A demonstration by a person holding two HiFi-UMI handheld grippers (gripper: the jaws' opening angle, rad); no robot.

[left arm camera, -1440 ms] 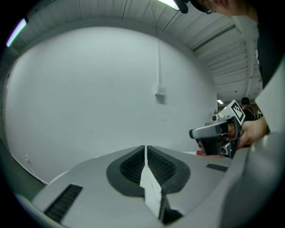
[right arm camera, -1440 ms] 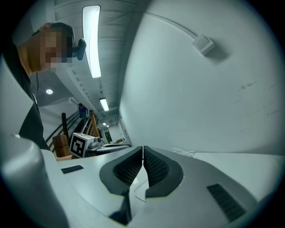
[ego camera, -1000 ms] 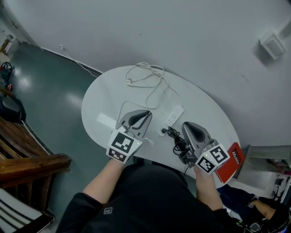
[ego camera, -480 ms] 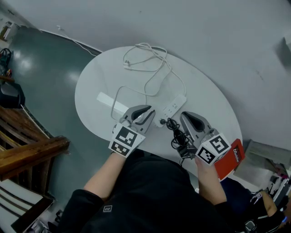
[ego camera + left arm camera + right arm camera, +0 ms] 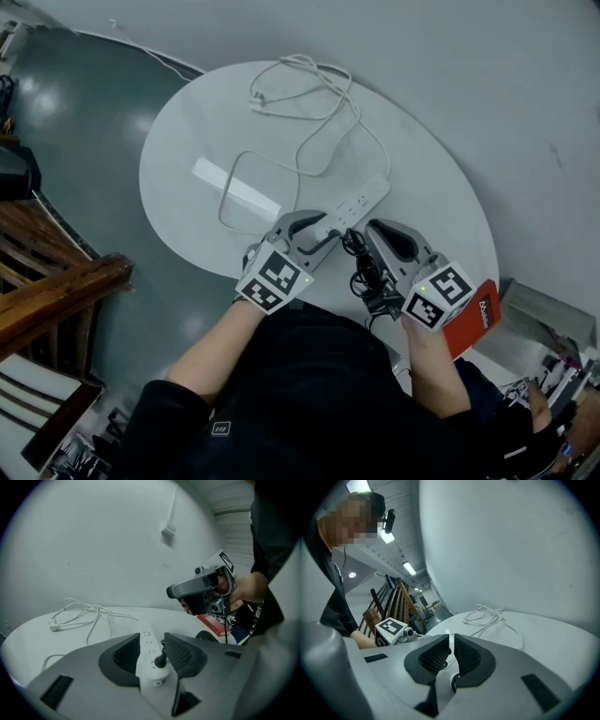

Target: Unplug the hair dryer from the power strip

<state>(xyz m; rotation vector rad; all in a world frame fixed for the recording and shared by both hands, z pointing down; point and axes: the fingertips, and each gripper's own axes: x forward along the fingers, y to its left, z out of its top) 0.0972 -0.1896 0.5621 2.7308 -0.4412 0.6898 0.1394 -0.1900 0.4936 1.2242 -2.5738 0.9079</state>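
Observation:
A white power strip [image 5: 361,202] lies on the white oval table [image 5: 187,150]. Its near end [image 5: 146,648] sits between the jaws of my left gripper [image 5: 151,641], which have just been opening and stand open on either side of it. A black plug [image 5: 161,660] stands in the strip's nearest socket, close to the right pad. The black cord [image 5: 364,272] runs from the plug into a bundle under my right gripper [image 5: 375,230]. Its jaws [image 5: 451,644] are shut, with nothing seen between the pads. The hair dryer itself is hidden.
The strip's white cable [image 5: 300,94] loops over the table's far side. A flat white bar [image 5: 234,187] lies left of the strip. A red box [image 5: 473,323] sits at the table's right edge. Wooden furniture [image 5: 47,300] stands on the floor to the left.
Both grippers have come down toward the table's near edge. The left jaws, shut before, now stand apart round the near end of the power strip.

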